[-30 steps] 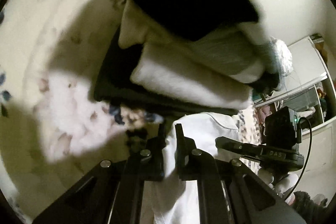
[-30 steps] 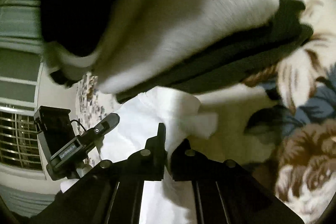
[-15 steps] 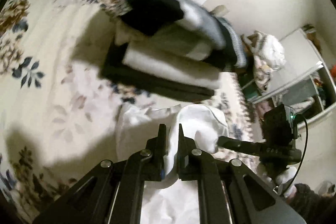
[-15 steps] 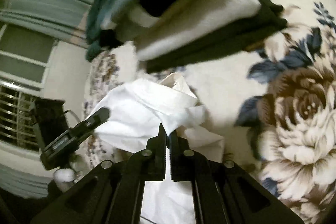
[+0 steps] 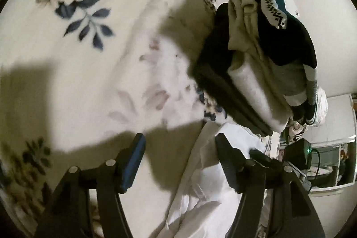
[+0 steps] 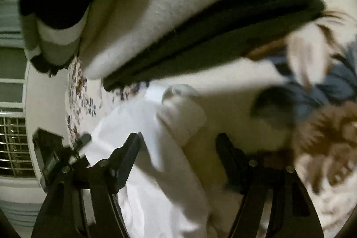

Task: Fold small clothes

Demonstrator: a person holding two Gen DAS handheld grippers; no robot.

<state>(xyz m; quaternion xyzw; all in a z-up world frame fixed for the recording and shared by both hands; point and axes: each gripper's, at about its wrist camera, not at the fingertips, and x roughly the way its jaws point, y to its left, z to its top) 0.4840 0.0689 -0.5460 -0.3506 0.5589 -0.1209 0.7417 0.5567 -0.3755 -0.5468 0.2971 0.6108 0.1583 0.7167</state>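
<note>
- Left gripper: jaws have just been opening, now released; the white garment lies loose between them on the floral bed cover.
- Right gripper: jaws likewise just opening, released over the same garment.
- Beyond, the stack of folded clothes.

- Floral bedspread: cream ground, blue leaf sprigs, large brown roses; hard-edged shadows across it.
- White wall behind the bed.
- Window with white grille, left edge of right view.
</note>
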